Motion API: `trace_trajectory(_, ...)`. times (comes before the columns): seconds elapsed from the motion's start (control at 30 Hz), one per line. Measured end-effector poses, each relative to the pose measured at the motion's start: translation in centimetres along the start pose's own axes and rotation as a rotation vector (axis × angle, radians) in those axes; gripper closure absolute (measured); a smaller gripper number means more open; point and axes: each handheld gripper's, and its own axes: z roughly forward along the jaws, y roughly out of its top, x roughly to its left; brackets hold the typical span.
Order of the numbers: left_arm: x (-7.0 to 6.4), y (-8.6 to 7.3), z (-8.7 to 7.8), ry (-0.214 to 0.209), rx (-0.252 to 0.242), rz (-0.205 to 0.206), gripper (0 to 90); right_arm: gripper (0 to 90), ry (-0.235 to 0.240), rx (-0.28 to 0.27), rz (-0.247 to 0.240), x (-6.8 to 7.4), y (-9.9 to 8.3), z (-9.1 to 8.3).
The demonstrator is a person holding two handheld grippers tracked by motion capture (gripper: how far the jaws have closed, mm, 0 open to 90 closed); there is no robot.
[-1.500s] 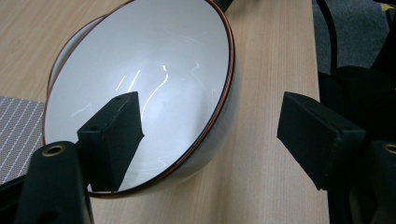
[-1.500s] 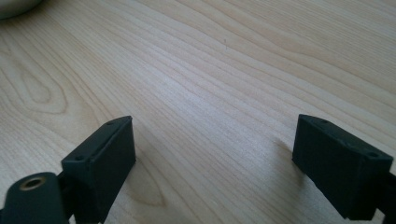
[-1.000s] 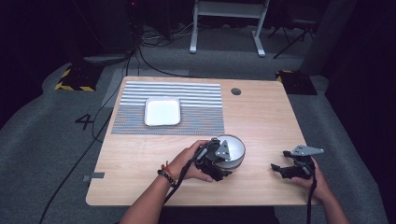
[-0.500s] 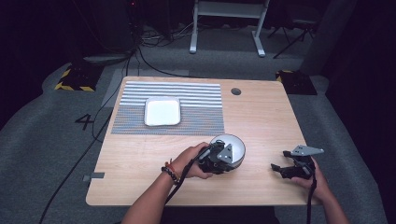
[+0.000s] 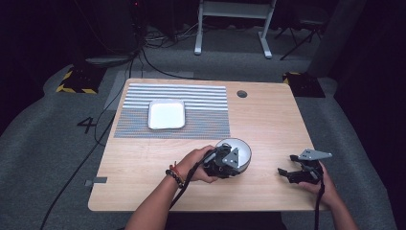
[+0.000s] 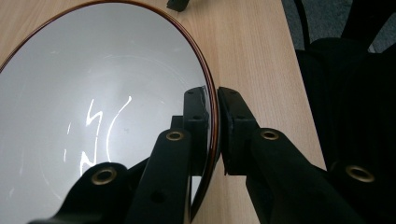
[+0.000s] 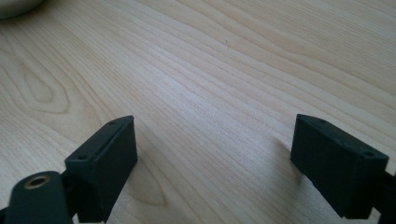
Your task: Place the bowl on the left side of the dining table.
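A white bowl [image 5: 236, 149] with a thin brown rim [image 6: 93, 107] sits on the wooden table [image 5: 268, 124], near the front and just right of centre. My left gripper [image 5: 233, 165] [image 6: 214, 121] is shut on the bowl's near rim, one jaw inside and one outside. My right gripper [image 5: 291, 173] [image 7: 215, 158] is held low over bare wood to the right of the bowl. It is open, with nothing between its jaws. A sliver of the bowl [image 7: 14, 7] shows at the top left of the right gripper view.
A grey striped placemat [image 5: 201, 112] lies at the back left of the table, with a white square plate [image 5: 166, 114] on it. A round cable hole [image 5: 242, 94] is at the back. The table's front edge [image 6: 299, 116] runs close to the left gripper.
My left gripper has shifted slightly right onto the bowl's near rim. The bowl and the right gripper have stayed where they were.
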Motion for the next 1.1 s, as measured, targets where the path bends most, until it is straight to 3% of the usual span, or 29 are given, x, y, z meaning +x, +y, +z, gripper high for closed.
trace_trajectory(0.1, -0.1, 0.1, 0.0, 0.001, 0.011, 0.019, 82.0, 14.7, -0.003, -0.001, 0.001, 0.0, 0.0, 0.0)
trace_trajectory(0.4, 0.0, 0.1, -0.1, -0.004, 0.015, 0.024, 82.0, 14.7, -0.001, 0.0, 0.0, 0.0, 0.0, 0.0)
trace_trajectory(0.6, 0.3, 0.0, -0.4, -0.029, -0.022, 0.005, 81.6, 14.8, 0.0, -0.001, 0.004, 0.0, 0.0, 0.0)
trace_trajectory(0.7, -0.1, 0.1, -0.4, -0.004, -0.033, 0.015, 81.4, 14.8, -0.001, 0.0, 0.0, 0.0, 0.0, 0.0)
trace_trajectory(0.93, -0.4, 0.1, -1.2, -0.012, -0.064, 0.039, 81.5, 14.8, 0.001, -0.001, 0.002, 0.0, 0.0, 0.0)
trace_trajectory(1.1, -0.3, 0.0, -1.6, -0.003, -0.087, 0.033, 81.4, 14.8, 0.001, -0.001, 0.002, 0.0, 0.0, 0.0)
